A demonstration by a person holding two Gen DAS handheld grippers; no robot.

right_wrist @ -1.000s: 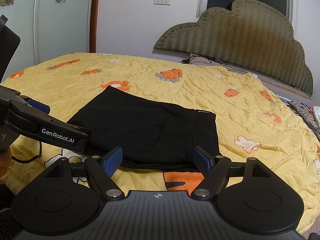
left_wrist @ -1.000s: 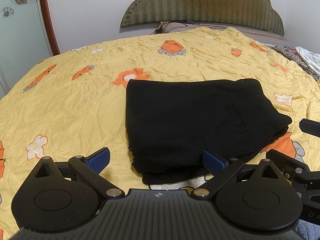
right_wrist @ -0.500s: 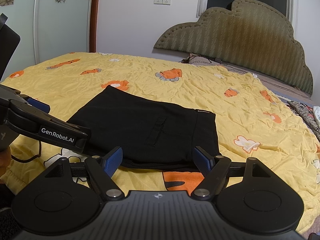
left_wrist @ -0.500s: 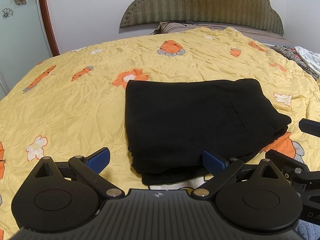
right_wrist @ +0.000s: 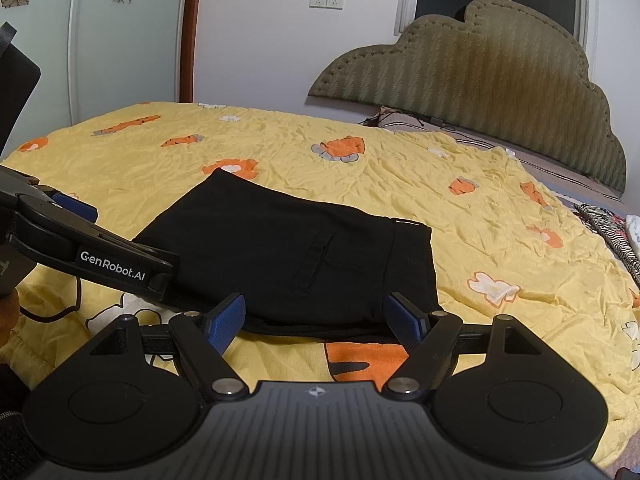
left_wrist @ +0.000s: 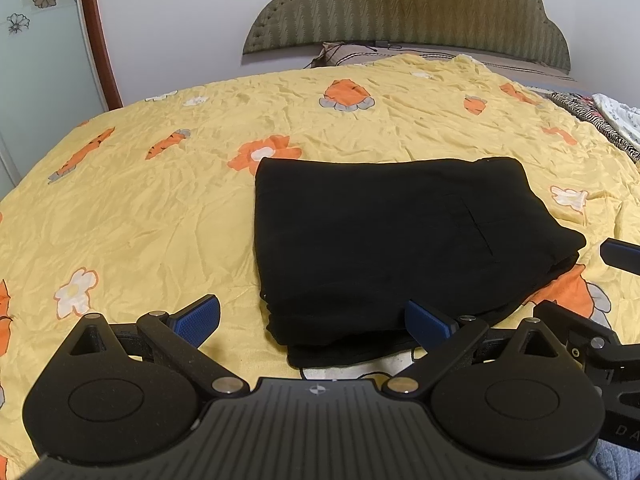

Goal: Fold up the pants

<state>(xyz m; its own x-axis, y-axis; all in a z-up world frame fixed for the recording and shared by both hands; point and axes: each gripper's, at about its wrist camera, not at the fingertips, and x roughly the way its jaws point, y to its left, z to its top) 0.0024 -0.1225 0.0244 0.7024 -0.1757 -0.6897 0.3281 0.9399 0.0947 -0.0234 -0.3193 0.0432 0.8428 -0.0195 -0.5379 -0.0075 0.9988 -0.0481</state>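
Observation:
Black pants [left_wrist: 384,240] lie folded into a thick rectangle on the yellow flowered bedspread [left_wrist: 140,208], a back pocket slit facing up. My left gripper [left_wrist: 312,320] is open just short of the near edge of the pants [right_wrist: 296,256], nothing between its blue pads. In the right wrist view my right gripper [right_wrist: 316,320] also stands open at the pile's near edge, gripping nothing. The left gripper's arm [right_wrist: 92,248] shows at the left of that view, and the right gripper's finger [left_wrist: 620,256] at the right edge of the left wrist view.
A padded green headboard [right_wrist: 500,92] and a pillow stand at the far end of the bed. Striped and white clothes [left_wrist: 600,116] lie at the far right edge. A glass wardrobe door with a wooden frame [right_wrist: 188,32] is at the left. A black cable [right_wrist: 60,312] trails near the bed's front edge.

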